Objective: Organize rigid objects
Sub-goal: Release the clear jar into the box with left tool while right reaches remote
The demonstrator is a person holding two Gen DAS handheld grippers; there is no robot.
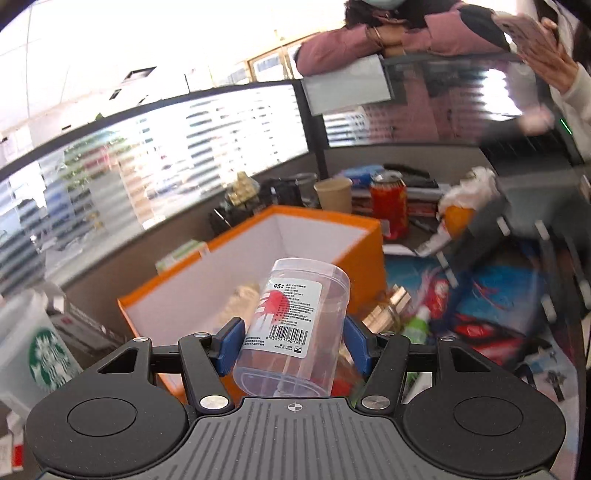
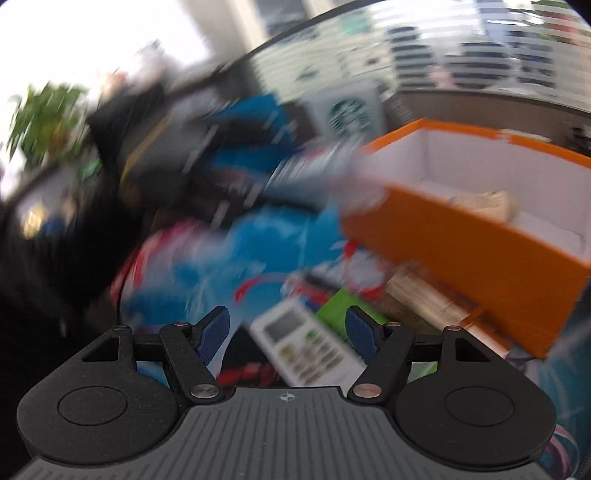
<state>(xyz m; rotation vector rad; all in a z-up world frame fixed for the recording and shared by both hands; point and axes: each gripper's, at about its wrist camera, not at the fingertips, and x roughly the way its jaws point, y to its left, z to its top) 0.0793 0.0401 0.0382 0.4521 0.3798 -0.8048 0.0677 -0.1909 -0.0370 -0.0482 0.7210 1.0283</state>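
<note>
My left gripper (image 1: 291, 341) is shut on a clear plastic jar (image 1: 295, 325) with a white barcode label, tilted and held above the near wall of the orange box (image 1: 365, 254). A pale object (image 1: 242, 299) lies inside the box. My right gripper (image 2: 288, 332) is open and empty, hovering over a white remote control (image 2: 310, 343) on the blue patterned mat (image 2: 229, 266). The orange box (image 2: 461, 243) shows to its right, with the pale object (image 2: 484, 203) inside. The right wrist view is blurred by motion.
A Starbucks cup (image 1: 40, 350) stands at left; it also shows in the right wrist view (image 2: 349, 114). A paper cup (image 1: 334, 194) and red can (image 1: 389, 206) stand behind the box. A gold box (image 2: 428, 295) and green packet (image 2: 338, 306) lie beside the remote. People lean on the partition (image 1: 406, 33).
</note>
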